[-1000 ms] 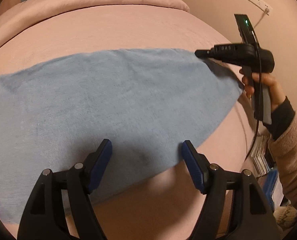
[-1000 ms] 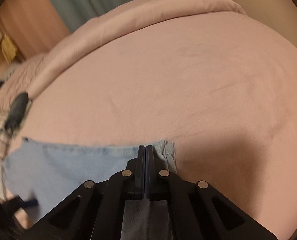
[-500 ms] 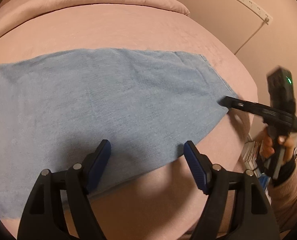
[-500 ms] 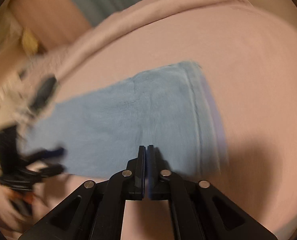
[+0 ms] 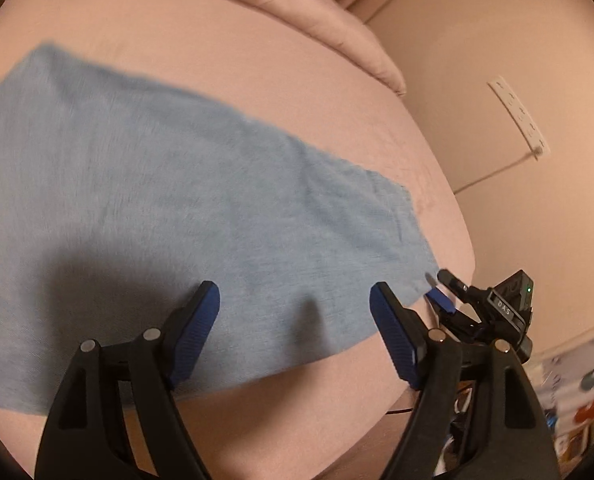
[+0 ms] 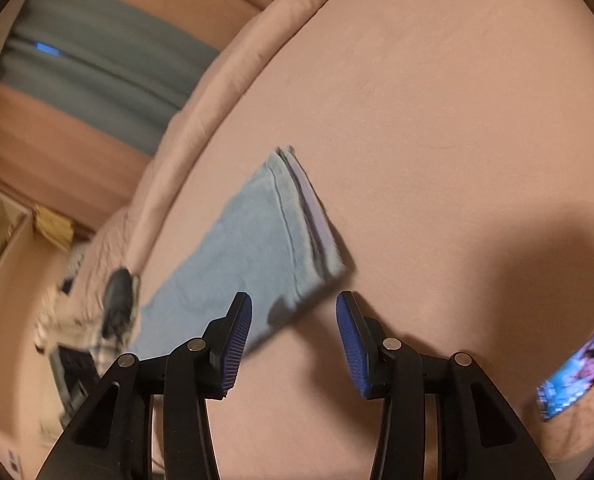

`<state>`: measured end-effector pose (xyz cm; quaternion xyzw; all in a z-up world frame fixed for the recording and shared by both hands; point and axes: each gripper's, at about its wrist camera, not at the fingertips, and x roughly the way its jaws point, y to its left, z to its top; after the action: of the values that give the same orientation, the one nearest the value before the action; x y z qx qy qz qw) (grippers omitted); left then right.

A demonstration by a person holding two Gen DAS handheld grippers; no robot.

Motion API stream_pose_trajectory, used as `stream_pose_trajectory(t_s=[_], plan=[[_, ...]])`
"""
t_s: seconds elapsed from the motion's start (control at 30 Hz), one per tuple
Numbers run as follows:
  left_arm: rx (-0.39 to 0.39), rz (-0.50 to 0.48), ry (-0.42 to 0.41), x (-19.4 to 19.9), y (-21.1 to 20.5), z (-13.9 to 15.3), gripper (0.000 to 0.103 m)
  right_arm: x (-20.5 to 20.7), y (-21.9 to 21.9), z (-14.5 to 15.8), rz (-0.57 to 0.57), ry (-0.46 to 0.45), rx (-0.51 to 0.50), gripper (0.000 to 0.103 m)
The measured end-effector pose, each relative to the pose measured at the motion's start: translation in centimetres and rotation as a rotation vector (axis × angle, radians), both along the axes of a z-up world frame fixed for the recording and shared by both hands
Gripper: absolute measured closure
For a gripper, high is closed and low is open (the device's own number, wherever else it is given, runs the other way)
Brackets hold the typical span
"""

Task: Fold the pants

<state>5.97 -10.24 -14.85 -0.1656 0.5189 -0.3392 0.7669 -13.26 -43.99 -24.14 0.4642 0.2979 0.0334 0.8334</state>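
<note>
Your right tool [image 6: 293, 320], jaws just opening, hangs empty near the folded blue pants [image 5: 169, 200] on the pink bed [image 5: 257, 60]; your left tool [image 5: 295, 312] hovers spread, empty.

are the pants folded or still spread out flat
Folded. The pants lie flat on the bed, and stacked layers of cloth show along the right-hand edge in the right wrist view.

We find the pants [image 5: 185, 208], light blue and soft-napped, lying flat and folded on the pink bed [image 5: 257, 60], layered hem edges stacked at one end, near the bed's edge.
</note>
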Motion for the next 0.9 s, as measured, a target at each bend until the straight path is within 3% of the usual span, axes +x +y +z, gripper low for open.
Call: stream_pose_trajectory(t_s=[0.07, 0.13, 0.17, 0.2, 0.3, 0.37, 0.47, 0.53, 0.67, 0.8, 0.87, 0.9], plan=[[-0.026, 0.014, 0.022, 0.1, 0.2, -0.6, 0.025, 0.6, 0.6, -0.3, -0.050, -0.018, 0.023, 0.059], [-0.050, 0.019, 0.034, 0.0, 0.7, -0.5, 0.025, 1.1, 1.2, 0.3, -0.081, -0.024, -0.017, 0.064], [-0.062, 0.020, 0.044, 0.1, 0.8, -0.6, 0.025, 1.2, 1.5, 0.7, -0.093, -0.022, -0.055, 0.077], [-0.072, 0.021, 0.052, 0.2, 1.1, -0.6, 0.025, 1.5, 1.9, 1.2, -0.092, -0.016, -0.099, 0.081], [-0.114, 0.033, 0.076, 0.3, 1.9, -0.4, 0.025, 1.7, 2.5, 3.5, -0.099, -0.029, -0.198, 0.085], [-0.161, 0.057, 0.094, 0.4, 2.9, -0.2, 0.025, 2.1, 4.2, 5.9, -0.075, -0.067, -0.325, 0.086], [-0.305, 0.100, 0.144, 0.8, 4.7, -0.1, 0.025, 3.3, 8.8, 9.5, 0.015, -0.139, -0.534, 0.086], [-0.390, 0.118, 0.158, 1.1, 5.5, 0.4, 0.018, 4.9, 12.9, 11.0, 0.102, -0.185, -0.646, 0.086], [-0.517, 0.112, 0.170, 1.2, 6.1, 1.0, 0.008, 6.4, 19.9, 11.2, 0.254, -0.258, -0.745, 0.085], [-0.520, 0.062, 0.229, 1.8, 5.1, -0.4, 0.006, 6.7, 25.3, 10.0, 0.371, -0.291, -0.803, 0.086], [-0.527, 0.052, 0.265, 2.1, 4.8, -1.3, 0.009, 6.5, 27.1, 9.7, 0.408, -0.310, -0.831, 0.085], [-0.539, 0.053, 0.268, 2.4, 4.9, -1.5, 0.017, 6.2, 27.7, 9.6, 0.429, -0.321, -0.836, 0.085]])
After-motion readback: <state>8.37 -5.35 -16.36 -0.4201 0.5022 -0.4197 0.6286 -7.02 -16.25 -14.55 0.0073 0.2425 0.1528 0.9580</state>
